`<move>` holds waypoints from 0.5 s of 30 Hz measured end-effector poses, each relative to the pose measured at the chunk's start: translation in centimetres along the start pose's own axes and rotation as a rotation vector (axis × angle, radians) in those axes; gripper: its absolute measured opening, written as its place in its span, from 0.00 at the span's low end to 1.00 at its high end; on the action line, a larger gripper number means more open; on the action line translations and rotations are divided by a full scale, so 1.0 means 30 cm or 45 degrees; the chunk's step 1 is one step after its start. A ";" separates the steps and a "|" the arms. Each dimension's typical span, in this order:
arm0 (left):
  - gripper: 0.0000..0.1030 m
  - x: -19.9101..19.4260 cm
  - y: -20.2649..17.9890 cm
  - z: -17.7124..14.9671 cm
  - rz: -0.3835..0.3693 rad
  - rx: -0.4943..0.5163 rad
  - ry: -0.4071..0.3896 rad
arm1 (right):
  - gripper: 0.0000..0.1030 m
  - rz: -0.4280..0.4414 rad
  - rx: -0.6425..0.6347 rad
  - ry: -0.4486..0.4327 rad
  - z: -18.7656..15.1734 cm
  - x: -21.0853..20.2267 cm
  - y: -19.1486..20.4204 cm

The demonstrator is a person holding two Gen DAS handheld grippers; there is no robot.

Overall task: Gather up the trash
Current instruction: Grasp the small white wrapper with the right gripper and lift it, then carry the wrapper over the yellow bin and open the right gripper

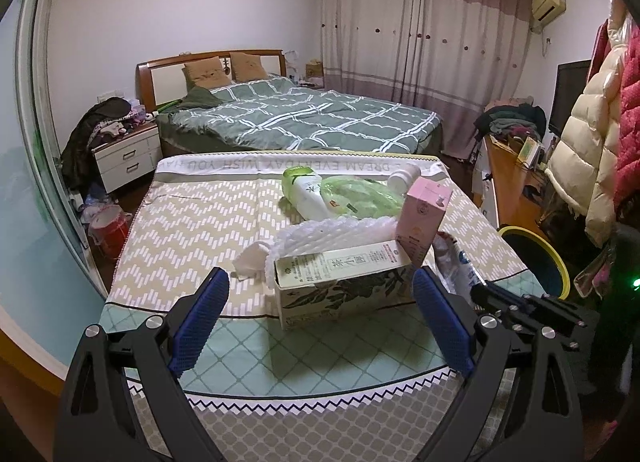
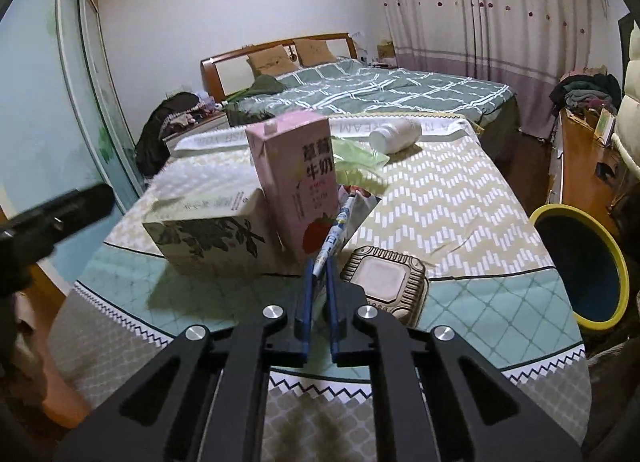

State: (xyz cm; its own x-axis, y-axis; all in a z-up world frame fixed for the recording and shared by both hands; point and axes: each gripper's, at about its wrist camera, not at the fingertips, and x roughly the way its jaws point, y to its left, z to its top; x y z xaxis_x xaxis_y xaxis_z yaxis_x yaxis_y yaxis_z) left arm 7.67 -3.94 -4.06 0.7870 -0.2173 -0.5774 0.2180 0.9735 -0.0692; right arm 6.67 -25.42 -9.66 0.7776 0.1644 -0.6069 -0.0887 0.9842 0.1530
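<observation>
Blue-padded right gripper point(image 2: 319, 262), lower centre, pinches a plastic wrapper point(image 2: 338, 222); next, the bin point(image 2: 618, 262) at right. Left gripper point(image 1: 320, 302) gapes, empty.

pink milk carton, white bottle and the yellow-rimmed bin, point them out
pink milk carton point(image 2: 298, 186), right wrist view, on its printed front face
white bottle point(image 2: 396, 136), right wrist view, on its body, lying sideways
yellow-rimmed bin point(image 2: 618, 262), right wrist view, on its rim
</observation>
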 end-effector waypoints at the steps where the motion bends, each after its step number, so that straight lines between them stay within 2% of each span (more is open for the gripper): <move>1: 0.89 0.002 -0.002 -0.001 -0.003 0.002 0.001 | 0.06 0.006 0.007 -0.008 0.003 -0.011 -0.005; 8: 0.89 0.022 -0.053 -0.015 -0.035 0.038 0.017 | 0.06 -0.034 0.062 -0.071 0.026 -0.070 -0.081; 15: 0.89 0.059 -0.114 -0.029 -0.067 0.082 0.050 | 0.06 -0.199 0.203 -0.111 0.052 -0.075 -0.294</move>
State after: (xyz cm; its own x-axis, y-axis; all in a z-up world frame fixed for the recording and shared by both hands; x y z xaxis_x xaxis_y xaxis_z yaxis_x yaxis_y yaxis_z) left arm 7.82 -7.59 -5.54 0.7503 -0.2640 -0.6061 0.2964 0.9538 -0.0486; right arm 6.67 -34.58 -8.44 0.8257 -0.0019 -0.5640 0.1305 0.9735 0.1878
